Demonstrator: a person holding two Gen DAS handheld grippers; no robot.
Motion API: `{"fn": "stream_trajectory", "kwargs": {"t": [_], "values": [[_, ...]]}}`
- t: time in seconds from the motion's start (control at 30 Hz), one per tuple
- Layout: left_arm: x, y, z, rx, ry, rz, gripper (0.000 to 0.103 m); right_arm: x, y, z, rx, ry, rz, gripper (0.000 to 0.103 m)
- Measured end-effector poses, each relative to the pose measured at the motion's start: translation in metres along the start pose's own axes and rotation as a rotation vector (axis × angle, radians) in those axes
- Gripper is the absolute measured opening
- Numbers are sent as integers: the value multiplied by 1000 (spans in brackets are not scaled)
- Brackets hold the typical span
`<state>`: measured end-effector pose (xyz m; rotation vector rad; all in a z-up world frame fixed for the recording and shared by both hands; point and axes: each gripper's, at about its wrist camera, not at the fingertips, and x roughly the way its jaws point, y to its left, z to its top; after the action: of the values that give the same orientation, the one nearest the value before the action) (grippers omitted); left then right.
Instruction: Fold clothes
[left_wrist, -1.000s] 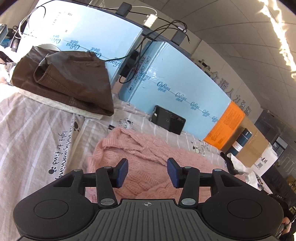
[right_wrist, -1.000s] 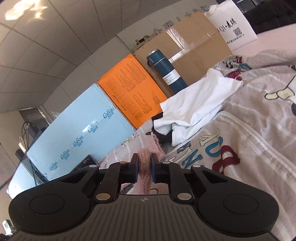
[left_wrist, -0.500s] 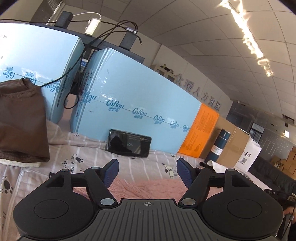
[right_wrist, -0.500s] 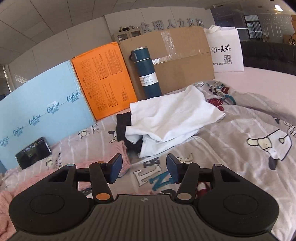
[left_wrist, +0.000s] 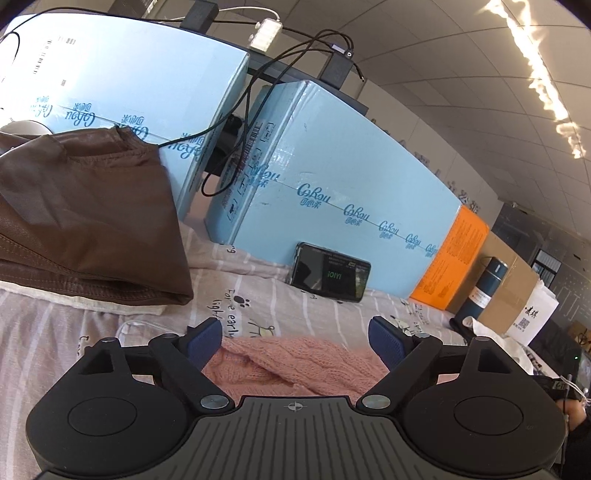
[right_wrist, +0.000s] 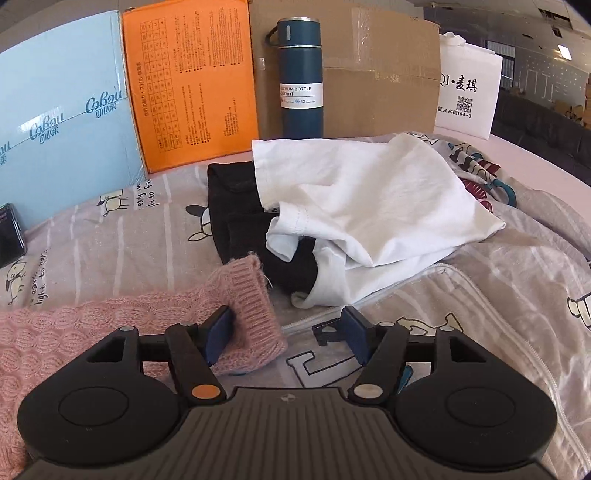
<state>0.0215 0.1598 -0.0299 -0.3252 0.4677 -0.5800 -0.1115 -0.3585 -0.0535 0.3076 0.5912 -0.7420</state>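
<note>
Both jaws spread wide, gripping nothing; right gripper over pink sweater cuff, left gripper above it; loose knit may snag or bunch

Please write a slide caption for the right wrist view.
Open right gripper above pink sweater cuff, beside white T-shirt.
</note>
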Motion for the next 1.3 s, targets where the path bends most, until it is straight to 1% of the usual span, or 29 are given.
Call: {"fn": "stream_trajectory", "kwargs": {"t": [0.07, 0.1, 0.17, 0.2, 0.23, 0.33, 0.37, 0.43, 0.47, 0.53, 0.57, 0.6, 0.63, 0.67, 0.73, 0.77, 0.83, 0.9, 0.97, 1.0, 1.23, 1.3], "values": [[1, 2, -1, 0, 10, 28, 90, -20, 6, 0, -7, -53, -25, 60], [2, 2, -2, 1, 12, 40, 90, -33, 12, 1, -16, -85, -6, 61], [4, 2, -4, 3, 16, 45, 90, -57, 24, 2, -31, -137, 96, 62], [5, 0, -5, 10, 21, 46, 91, -68, 32, 2, -39, -153, 162, 63], [7, -1, -6, 17, 26, 47, 92, -76, 41, 2, -46, -135, 267, 63], [8, -2, -8, 26, 32, 54, 93, -83, 76, -6, -74, 11, 635, 64], [8, -2, -9, 22, 33, 53, 93, -82, 93, -13, -94, 72, 736, 64], [8, -1, -9, 15, 32, 53, 93, -80, 126, -27, -150, 168, 867, 64], [8, 0, -9, 10, 30, 57, 93, -79, 142, -35, -184, 212, 911, 64], [8, 0, -10, 2, 28, 56, 94, -79, 170, -50, -267, 271, 915, 62], [8, 0, -10, 0, 30, 53, 94, -79, 180, -57, -303, 292, 913, 55], [9, -1, -11, 2, 35, 49, 94, -78, 190, -63, -339, 312, 911, 36], [9, -2, -11, 10, 42, 44, 94, -79, 198, -67, -370, 318, 910, 26], [9, -4, -12, 18, 43, 39, 94, -82, 201, -66, -391, 297, 909, 13], [8, -6, -12, 28, 36, 26, 94, -87, 206, -62, -422, 247, 909, 12], [7, -7, -12, 28, 30, 20, 94, -90, 207, -54, -414, 207, 912, 12], [7, -8, -12, 32, 27, 15, 94, -94, 211, -35, -403, 123, 906, 12], [8, -11, -13, 41, 32, 13, 94, -95, 224, -14, -404, 38, 880, 12], [8, -12, -13, 47, 31, 12, 94, -87, 242, 10, -385, 7, 866, 12], [7, -11, -13, 46, 28, 12, 94, -80, 252, 17, -376, 2, 856, 12], [3, -10, -12, 35, 11, 3, 94, -12, 322, 25, -340, 77, 778, 12], [2, -9, -12, 29, 6, 0, 94, 5, 334, 21, -340, 95, 745, 16]]}}
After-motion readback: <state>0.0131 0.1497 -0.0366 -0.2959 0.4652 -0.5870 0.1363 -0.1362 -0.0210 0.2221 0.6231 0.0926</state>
